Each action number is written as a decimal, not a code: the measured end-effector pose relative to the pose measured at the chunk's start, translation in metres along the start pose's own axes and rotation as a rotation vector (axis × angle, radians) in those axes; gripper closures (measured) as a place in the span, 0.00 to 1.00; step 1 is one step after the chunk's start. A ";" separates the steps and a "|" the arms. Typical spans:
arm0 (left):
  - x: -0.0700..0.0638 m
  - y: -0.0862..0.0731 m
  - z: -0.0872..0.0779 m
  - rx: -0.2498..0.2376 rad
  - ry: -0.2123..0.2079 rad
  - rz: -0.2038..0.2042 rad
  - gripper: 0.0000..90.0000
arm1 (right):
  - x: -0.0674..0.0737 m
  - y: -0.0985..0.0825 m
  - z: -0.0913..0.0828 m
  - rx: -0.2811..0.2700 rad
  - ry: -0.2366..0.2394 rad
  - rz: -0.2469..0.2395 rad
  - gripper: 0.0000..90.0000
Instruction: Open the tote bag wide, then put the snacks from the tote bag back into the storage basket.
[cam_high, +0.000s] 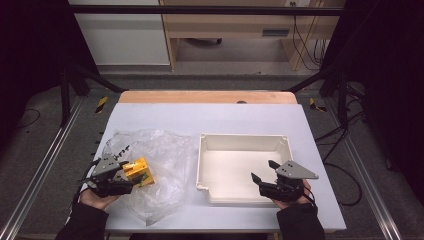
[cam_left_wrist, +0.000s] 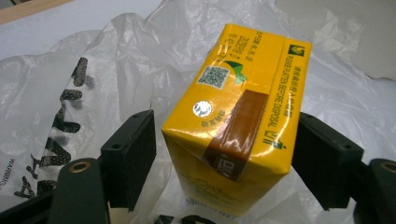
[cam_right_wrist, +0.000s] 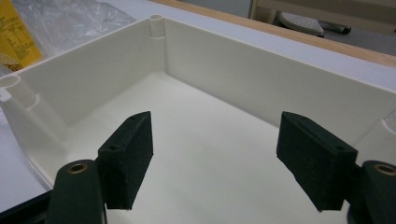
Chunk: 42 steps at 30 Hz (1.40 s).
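Yellow carton (cam_left_wrist: 236, 126) sits on the plastic bag (cam_high: 150, 150) between my left gripper (cam_left_wrist: 224, 154) pads, not yet pinched; next I clamp and lift toward the white tray (cam_high: 202, 165), where my right gripper (cam_high: 264, 171) waits released.

Glossy yellow cardboard drink carton (cam_left_wrist: 233, 126); crinkled, shiny clear plastic bag (cam_high: 160, 150); smooth matt cream plastic tray (cam_high: 243, 141); matt pale tabletop (cam_high: 200, 117).
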<state>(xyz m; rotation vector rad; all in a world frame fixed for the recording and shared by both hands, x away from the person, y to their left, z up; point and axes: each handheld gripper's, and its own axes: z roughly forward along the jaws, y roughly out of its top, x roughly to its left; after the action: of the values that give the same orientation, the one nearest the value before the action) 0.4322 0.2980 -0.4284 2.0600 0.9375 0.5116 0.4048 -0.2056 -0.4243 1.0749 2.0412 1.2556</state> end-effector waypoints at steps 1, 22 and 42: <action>0.001 0.001 0.000 -0.005 -0.006 -0.005 0.28 | 0.000 0.000 0.000 0.001 0.000 0.001 0.30; -0.003 -0.002 -0.003 0.001 -0.038 -0.011 0.53 | 0.002 -0.001 0.003 0.011 0.013 -0.012 0.34; -0.003 -0.001 0.014 0.025 -0.045 -0.008 0.48 | 0.002 -0.002 0.004 0.018 0.018 -0.013 0.34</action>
<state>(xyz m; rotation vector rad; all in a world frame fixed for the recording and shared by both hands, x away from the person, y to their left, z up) 0.4387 0.2891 -0.4384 2.0811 0.9297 0.4502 0.4060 -0.2023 -0.4275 1.0606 2.0728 1.2474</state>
